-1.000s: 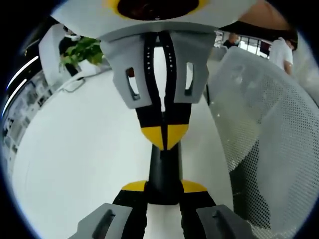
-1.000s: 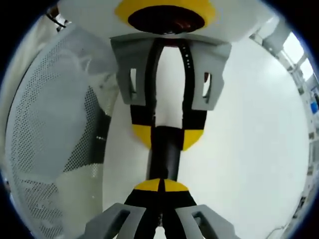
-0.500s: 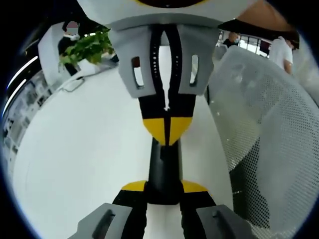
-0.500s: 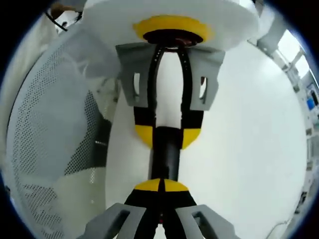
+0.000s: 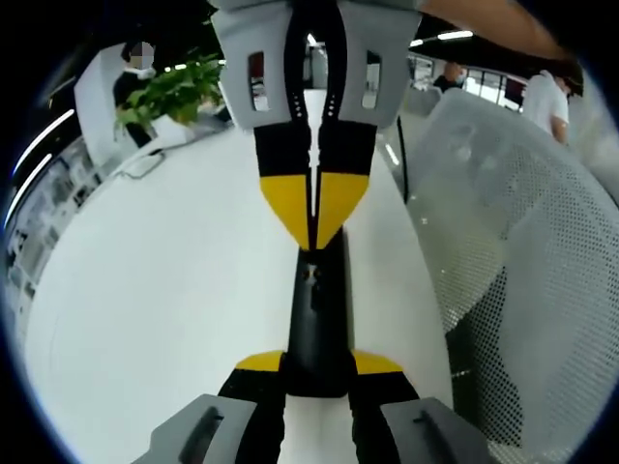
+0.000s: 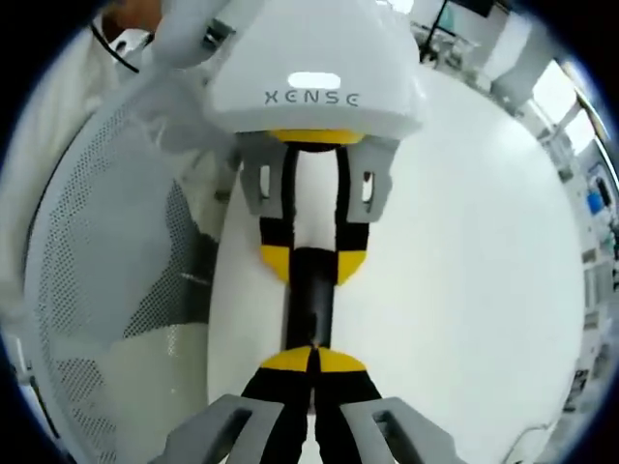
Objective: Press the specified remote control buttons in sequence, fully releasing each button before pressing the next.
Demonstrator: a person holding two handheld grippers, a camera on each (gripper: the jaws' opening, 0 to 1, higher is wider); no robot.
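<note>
Two hand-held grippers are met nose to nose over the table. In the left gripper view, the left hand-held gripper is clamped on a black remote: its yellow-tipped jaws are set against either side of the remote's near end, and the remote is held pointing straight ahead, above the white table. From the top of that view the right hand-held gripper is brought in with its jaws closed tight together, and its yellow tips are laid against the far end of the remote; whether a button is pushed down cannot be told.

In the right gripper view the same meeting is seen from the other side: the right hand-held gripper, clenched on nothing, is touched to the remote, which is gripped at its far end by the left hand-held gripper.

Beside the table a white mesh chair is stood. Further back, a green plant is seen at the table's far edge.
</note>
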